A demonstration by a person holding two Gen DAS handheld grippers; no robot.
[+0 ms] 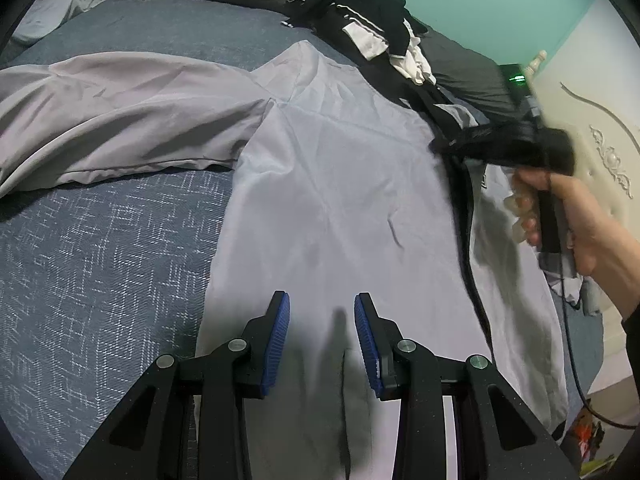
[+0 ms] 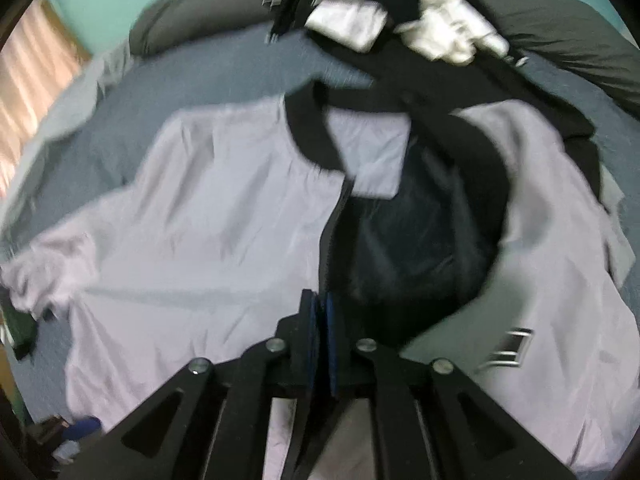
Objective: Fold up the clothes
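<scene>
The left gripper [image 1: 322, 336] is hovering just above the near part of the jacket [image 1: 332, 184], its jaws standing partly apart with nothing but flat lilac cloth showing between them. The right gripper [image 2: 319, 344] is sitting at the jacket's dark front edge [image 2: 330, 248], its blue pads almost together; the blur is hiding whether they are pinching that edge, so I cannot tell. The jacket is lying spread on the bed [image 1: 100, 260], its long axis running straight away from both grippers toward the black collar [image 2: 308, 136], so the front edge is leading directly ahead of the right gripper, the nearer 1 to it. The opened right panel is exposing the dark lining [image 2: 416, 240]. A sleeve [image 1: 120, 120] is trailing off to the left. Farther back a pile of clothes [image 1: 368, 24] is waiting. Counting: 2 grippers, 1 jacket, 1 pile, 1 hand [image 1: 576, 220].
</scene>
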